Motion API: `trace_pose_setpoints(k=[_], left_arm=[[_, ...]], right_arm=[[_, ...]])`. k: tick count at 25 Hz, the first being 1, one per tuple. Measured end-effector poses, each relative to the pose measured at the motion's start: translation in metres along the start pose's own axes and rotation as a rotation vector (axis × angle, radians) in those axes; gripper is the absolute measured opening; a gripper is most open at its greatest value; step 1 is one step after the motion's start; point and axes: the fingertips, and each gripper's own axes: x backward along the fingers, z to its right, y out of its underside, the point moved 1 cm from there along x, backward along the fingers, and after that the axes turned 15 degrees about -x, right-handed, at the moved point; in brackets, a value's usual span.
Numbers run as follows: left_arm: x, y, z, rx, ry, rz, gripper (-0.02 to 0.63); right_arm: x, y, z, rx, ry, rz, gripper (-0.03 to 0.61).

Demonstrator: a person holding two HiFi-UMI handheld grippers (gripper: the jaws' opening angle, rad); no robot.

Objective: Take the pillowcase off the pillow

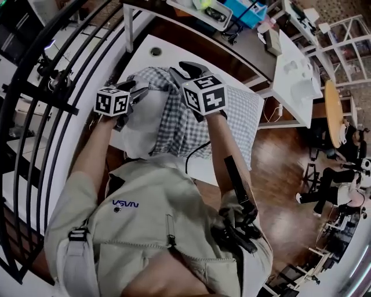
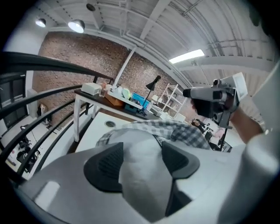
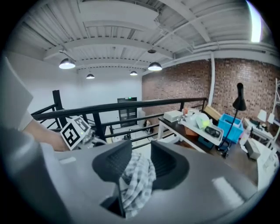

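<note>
Nearest you, your left hand-held gripper (image 1: 137, 91) has its jaws set wide, and the bare white pillow (image 1: 142, 125) fills the gap against both pads. Just beside it, your right hand-held gripper (image 1: 185, 71) is raised higher. Its jaws stand narrower, on a bunched fold of the checked pillowcase (image 1: 185, 125), which hangs down between the pads in the right gripper view.

Below and beyond both tools, the pillow lies on the white surface (image 1: 177, 51). Its long axis runs roughly left to right across the head view. The uncovered white end sits on your left hand's side. The checked cloth is gathered around the middle and spreads away to the right, where the rest of the pillow remains inside it.

That layout is what the coming move appears to turn on. The pillowcase's closed end lies to the right of your right hand-held gripper, so the cloth most likely has to travel rightward along that axis. Your left hand, the nearer one to the bare end, would anchor the pillow against the pull. The two tools are close together now, so a short tug may only stretch the gathered cloth.

Farther off, a second table carries a blue bin (image 1: 249, 13).
</note>
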Motion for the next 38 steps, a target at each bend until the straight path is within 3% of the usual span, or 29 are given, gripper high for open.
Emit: trace_pose_setpoints(k=[3,7,10,14,16,21,26,31,35,38], left_arm=[[-0.018,0.003,-0.002,0.018,0.048,-0.058,0.274],[-0.021,0.005,0.011,0.029,0.093,-0.051,0.161],[-0.017,0.005,0.028,-0.049,0.098,-0.04,0.072],[-0.009,0.0,0.048,-0.167,0.097,-0.035,0.04],[-0.005,-0.002,0.053,-0.223,0.097,-0.034,0.037],[0.016,-0.017,0.075,-0.343,0.098,0.026,0.034],[0.045,-0.041,0.08,-0.399,0.036,0.133,0.032],[0.056,-0.049,0.06,-0.376,0.004,0.166,0.029],[0.045,-0.037,0.034,-0.295,-0.015,0.138,0.031],[0.019,-0.02,0.011,-0.21,-0.03,0.07,0.036]], right_arm=[[-0.032,-0.007,0.005,0.011,0.004,-0.085,0.136],[-0.082,0.009,0.016,0.005,0.003,-0.268,0.137],[-0.111,0.035,0.02,0.0,-0.016,-0.424,0.169],[-0.129,0.069,0.015,0.037,-0.042,-0.583,0.155],[-0.134,0.07,0.014,0.055,-0.02,-0.577,0.013],[-0.134,0.034,0.035,0.121,0.131,-0.449,0.006],[-0.102,0.012,0.094,0.051,0.302,-0.364,0.006],[-0.05,0.048,0.174,-0.111,0.508,-0.387,0.006],[-0.02,0.101,0.21,-0.242,0.597,-0.433,0.006],[-0.01,0.117,0.215,-0.23,0.661,-0.437,0.006]])
